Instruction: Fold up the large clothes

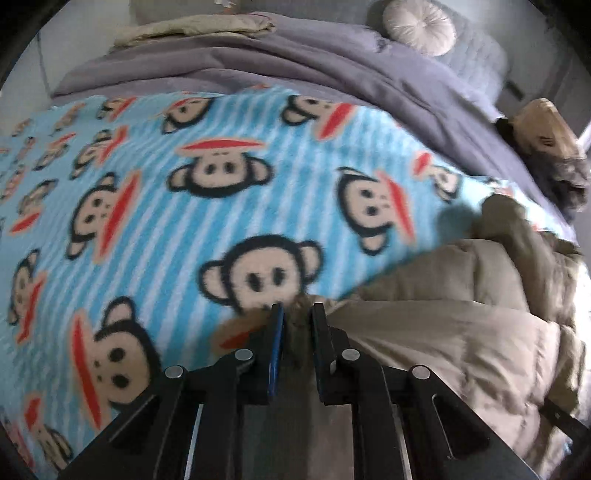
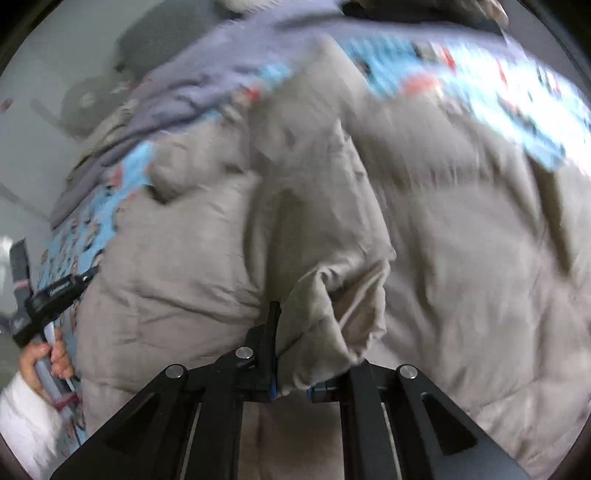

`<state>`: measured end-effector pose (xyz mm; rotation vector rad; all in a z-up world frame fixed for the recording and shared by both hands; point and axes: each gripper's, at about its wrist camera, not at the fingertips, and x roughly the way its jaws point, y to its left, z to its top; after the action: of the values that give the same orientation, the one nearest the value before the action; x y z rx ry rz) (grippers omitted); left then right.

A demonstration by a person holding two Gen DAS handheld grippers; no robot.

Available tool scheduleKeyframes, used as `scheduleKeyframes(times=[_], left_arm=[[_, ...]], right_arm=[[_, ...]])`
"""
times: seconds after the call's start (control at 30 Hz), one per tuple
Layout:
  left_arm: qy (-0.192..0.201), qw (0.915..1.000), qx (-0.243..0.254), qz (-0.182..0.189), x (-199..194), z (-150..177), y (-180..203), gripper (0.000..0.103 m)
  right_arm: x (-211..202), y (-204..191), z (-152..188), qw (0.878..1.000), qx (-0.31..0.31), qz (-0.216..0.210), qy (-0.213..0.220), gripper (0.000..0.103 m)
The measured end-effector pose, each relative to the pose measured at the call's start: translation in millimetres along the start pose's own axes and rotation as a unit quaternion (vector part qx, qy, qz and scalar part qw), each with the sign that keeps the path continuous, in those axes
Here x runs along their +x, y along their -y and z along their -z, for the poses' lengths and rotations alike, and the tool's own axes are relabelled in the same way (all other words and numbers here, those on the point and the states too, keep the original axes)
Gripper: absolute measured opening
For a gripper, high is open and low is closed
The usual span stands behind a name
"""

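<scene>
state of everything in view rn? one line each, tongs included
left tongs: shut on the jacket's furry edge
right tongs: shut on a bunched fold of the jacket
beige puffer jacket: crumpled, lying on the monkey blanket, not yet folded
monkey blanket: spread flat over the bed
grey duvet: rumpled behind the blanket
round cushion: resting on the duvet

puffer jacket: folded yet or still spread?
Spread, rumpled: the beige puffer jacket sprawls across the monkey blanket, edges pinched by both grippers.
</scene>
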<state>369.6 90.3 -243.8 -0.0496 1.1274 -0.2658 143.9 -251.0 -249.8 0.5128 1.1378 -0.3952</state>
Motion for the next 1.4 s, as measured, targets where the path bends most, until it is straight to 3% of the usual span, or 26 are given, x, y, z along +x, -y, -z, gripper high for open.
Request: scheduleKeyframes(times=[0.07,0.13,0.23,0.33,0.4,0.53,0.57,0.63,0.83,0.93,1.1,1.27,1.4], left_arm=[[0.008,0.9997,-0.006,-0.022,-8.6,-3.6,-1.2,0.017],[0.02,0.999,-0.003,-0.04,-23.2,-4.2,-5.7,0.017],[0.037,0.9991,0.006,-0.021,-64.0,4.0,-10.4,0.017],[0.033,0.9987,0.039,0.003,-90.3,21.2,-4.8,0.017],[0.02,0.9978,0.062,0.015,-93.7,39.6,6.6,0.017],[-0.025,0.9938,0.106,-0.022,-58.8,74.3,30.2,0.017],[-0.031,0.9934,0.104,-0.037,-45.5,81.3,29.5,0.017],[-0.025,0.9945,0.097,-0.032,-37.4,89.9,25.9,0.017],[-0.012,0.9897,0.133,-0.051,-30.2,94.9,30.1,0.017],[-0.018,0.9901,0.125,-0.062,-33.7,93.7,31.9,0.017],[-0.029,0.9894,0.115,-0.084,-54.2,92.1,39.6,0.017],[-0.042,0.9932,0.093,-0.057,-82.6,96.4,48.0,0.017],[-0.041,0.9927,0.103,-0.046,-103.9,110.5,69.5,0.017]], right_arm=[[2.8,10.5,-3.1,0.999,0.037,-0.025,-0.005,0.011],[-4.5,17.6,-7.1,0.998,0.054,-0.032,-0.008,0.021],[-32.9,29.4,-8.4,0.998,0.059,0.012,0.016,0.039],[-62.5,32.5,-9.8,0.996,0.058,0.037,0.061,0.038],[-75.0,24.4,-7.2,0.997,0.031,0.019,0.075,0.027],[-44.4,-5.5,-15.0,0.997,-0.049,0.021,0.056,0.023],[-37.9,2.0,-12.7,0.997,-0.049,0.03,0.044,0.022],[-14.1,15.0,-13.5,0.998,-0.03,0.048,0.012,0.019],[-3.1,37.1,-18.0,0.999,-0.015,0.042,0.008,0.017],[1.2,40.3,-22.7,0.999,-0.003,0.039,-0.005,0.017],[-22.0,38.7,-8.8,0.999,0.016,0.027,-0.007,0.021],[-49.1,50.9,4.6,0.999,0.032,0.016,0.005,0.021],[-65.6,61.9,30.5,0.999,0.043,0.011,-0.002,0.021]])
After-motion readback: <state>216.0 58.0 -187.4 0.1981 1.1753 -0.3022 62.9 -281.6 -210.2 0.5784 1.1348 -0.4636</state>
